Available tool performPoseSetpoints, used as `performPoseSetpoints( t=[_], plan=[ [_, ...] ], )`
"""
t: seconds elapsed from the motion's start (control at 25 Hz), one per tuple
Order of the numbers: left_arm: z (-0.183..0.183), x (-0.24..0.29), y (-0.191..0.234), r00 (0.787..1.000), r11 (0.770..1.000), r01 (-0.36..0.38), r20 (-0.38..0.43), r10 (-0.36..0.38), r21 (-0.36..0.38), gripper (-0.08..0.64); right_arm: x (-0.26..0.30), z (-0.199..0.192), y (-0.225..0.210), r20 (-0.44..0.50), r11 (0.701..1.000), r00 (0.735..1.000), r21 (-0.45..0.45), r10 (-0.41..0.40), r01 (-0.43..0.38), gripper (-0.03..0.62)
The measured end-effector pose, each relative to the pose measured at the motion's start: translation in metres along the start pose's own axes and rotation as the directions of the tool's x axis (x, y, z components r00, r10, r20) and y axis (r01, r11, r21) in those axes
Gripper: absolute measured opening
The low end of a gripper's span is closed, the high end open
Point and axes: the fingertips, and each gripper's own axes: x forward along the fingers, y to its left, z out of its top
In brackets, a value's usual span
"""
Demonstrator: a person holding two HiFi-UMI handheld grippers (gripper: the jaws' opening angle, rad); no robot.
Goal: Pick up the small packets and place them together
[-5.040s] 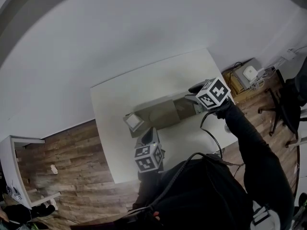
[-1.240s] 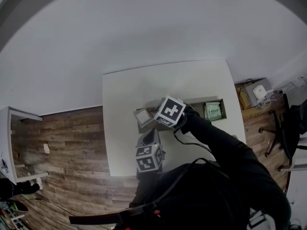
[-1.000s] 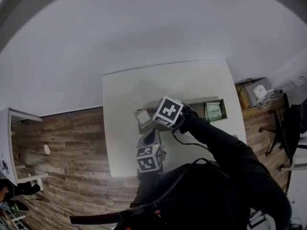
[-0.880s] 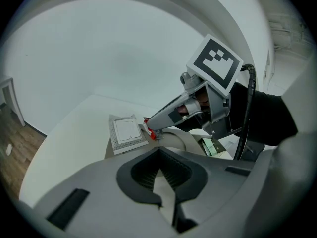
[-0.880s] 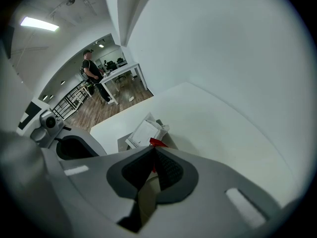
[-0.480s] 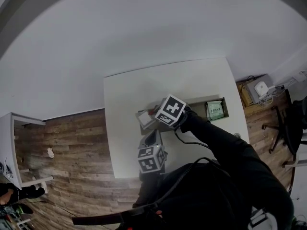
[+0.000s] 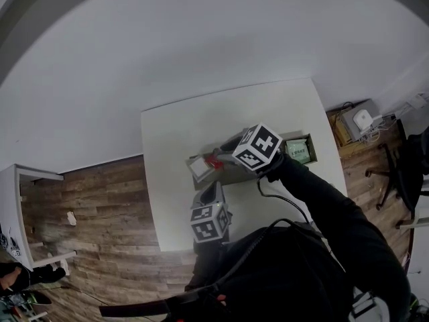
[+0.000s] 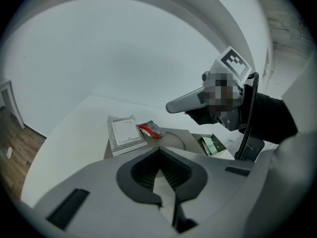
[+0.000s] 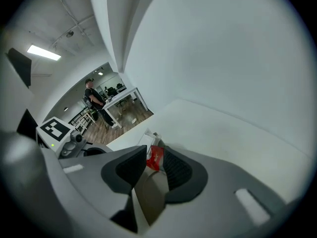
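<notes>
Right hand-held gripper (image 9: 154,155) has its jaws half apart, just opening, with nothing gripped — the red packet (image 7: 213,159) lies free just beside the white packet (image 7: 200,168). The next move is probably to fetch the green packet (image 7: 299,150), well apart; the left hand-held gripper (image 8: 159,152) is closed and empty.

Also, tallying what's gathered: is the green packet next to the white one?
No, the green packet sits at the cardboard tray's opposite end; only the red packet lies beside the white packet.

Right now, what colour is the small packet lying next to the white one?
The packet is red; the left gripper view shows it best.
</notes>
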Motion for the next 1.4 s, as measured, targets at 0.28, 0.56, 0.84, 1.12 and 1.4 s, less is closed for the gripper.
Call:
performPoseSetpoints(
  t=[0.28,0.56,0.84,1.12,1.4],
  plan=[
    [0.001,0.005,-0.009,1.000,1.000,0.019,-0.012,-0.018,0.019,-0.002,-0.088,-0.038,-0.056,0.042,0.987,0.992,0.119,-0.115,0.110,0.101],
    [0.002,0.008,-0.022,0.999,0.998,0.036,-0.018,-0.035,0.046,-0.002,-0.151,-0.112,-0.101,-0.044,0.933,0.963,0.239,-0.267,0.270,0.101],
    [0.001,0.008,-0.021,0.999,0.999,0.033,-0.020,-0.032,0.044,-0.002,-0.154,-0.184,-0.123,-0.240,0.851,0.894,0.289,-0.378,0.438,0.103],
    [-0.001,0.008,-0.017,0.999,0.999,0.029,-0.015,-0.028,0.026,-0.002,-0.131,-0.206,-0.124,-0.349,0.798,0.829,0.276,-0.437,0.536,0.101],
    [-0.001,0.008,-0.014,0.999,0.999,0.031,-0.009,-0.031,0.010,-0.002,-0.116,-0.221,-0.126,-0.453,0.755,0.768,0.263,-0.453,0.601,0.101]
  ],
)
